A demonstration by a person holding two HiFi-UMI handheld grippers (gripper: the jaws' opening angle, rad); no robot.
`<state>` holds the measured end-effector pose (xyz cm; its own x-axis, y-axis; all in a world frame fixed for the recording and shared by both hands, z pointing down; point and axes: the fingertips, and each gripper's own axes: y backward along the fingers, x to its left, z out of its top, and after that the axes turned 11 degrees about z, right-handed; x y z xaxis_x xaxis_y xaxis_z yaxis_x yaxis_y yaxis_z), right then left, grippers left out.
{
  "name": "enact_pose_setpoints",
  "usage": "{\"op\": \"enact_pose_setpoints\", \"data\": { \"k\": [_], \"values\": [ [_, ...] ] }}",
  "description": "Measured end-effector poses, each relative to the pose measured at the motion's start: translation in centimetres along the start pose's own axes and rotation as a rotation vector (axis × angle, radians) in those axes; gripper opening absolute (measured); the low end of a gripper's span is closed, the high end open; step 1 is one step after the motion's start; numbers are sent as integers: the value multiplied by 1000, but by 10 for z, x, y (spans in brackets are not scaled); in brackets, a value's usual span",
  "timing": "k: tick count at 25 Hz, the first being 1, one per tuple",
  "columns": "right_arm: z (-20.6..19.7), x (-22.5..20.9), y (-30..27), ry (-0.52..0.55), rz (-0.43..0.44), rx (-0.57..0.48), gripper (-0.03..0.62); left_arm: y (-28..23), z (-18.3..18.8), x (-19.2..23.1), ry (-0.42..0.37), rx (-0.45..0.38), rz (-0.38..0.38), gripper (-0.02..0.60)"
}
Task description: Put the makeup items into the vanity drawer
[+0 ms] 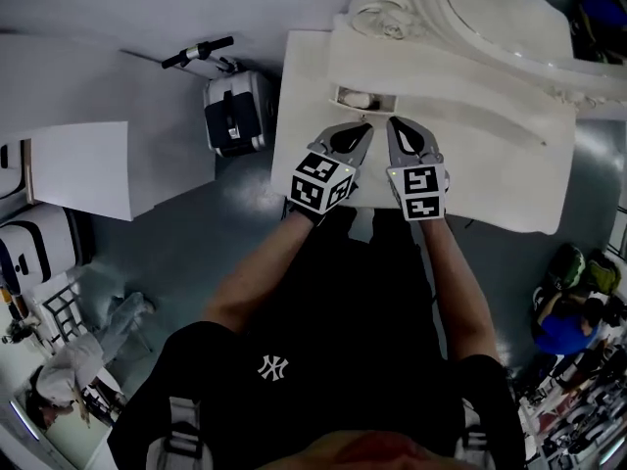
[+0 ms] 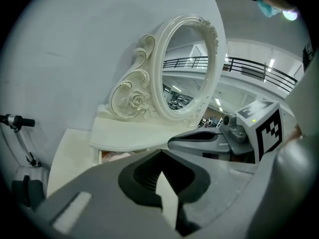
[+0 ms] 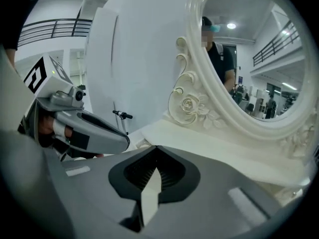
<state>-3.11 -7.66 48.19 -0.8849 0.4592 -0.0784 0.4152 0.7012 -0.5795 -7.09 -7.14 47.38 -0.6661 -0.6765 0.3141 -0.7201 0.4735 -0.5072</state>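
The white vanity (image 1: pixel 470 155) has a small drawer (image 1: pixel 364 98) standing open under its top shelf, with pale and pinkish items (image 2: pixel 117 156) inside that are too small to identify. Both grippers hover side by side just in front of that drawer. My left gripper (image 1: pixel 367 126) is shut with nothing between its jaws, and its tip (image 2: pixel 160 152) points at the shelf edge. My right gripper (image 1: pixel 392 120) is also shut and empty, with its tip (image 3: pixel 156 147) aimed at the base of the mirror. No makeup item is held.
An oval mirror (image 2: pixel 187 66) in a carved white frame stands at the back of the vanity. On the floor to the left are a dark suitcase (image 1: pixel 235 114) with a scooter handlebar (image 1: pixel 196 52), and a white panel (image 1: pixel 78 169). People stand at the far right (image 1: pixel 563 321).
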Motion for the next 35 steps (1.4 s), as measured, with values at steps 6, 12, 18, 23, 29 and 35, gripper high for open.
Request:
{"op": "enact_pose_setpoints", "data": {
  "k": [6,12,18,23,29,35],
  "values": [
    [4,2,37,-85,-60,-71,26,15,10,-24,-22,-29,-49,0],
    [15,3,79,-130,-91,-135,26,33,30,-55,-40,-59,-88,0],
    [23,-12,122,-187,-117,-211,26,45,57,-89,-39,-114,-113,0],
    [41,-24,154,-203,-112,-273,26,51,76,-125,-51,-145,-145,0],
    [54,-44,189,-200,-117,-320,26,52,105,-168,-75,-196,-188,0],
    [55,-56,206,-188,-104,-337,25,47,119,-188,-71,-222,-181,0]
  ]
}}
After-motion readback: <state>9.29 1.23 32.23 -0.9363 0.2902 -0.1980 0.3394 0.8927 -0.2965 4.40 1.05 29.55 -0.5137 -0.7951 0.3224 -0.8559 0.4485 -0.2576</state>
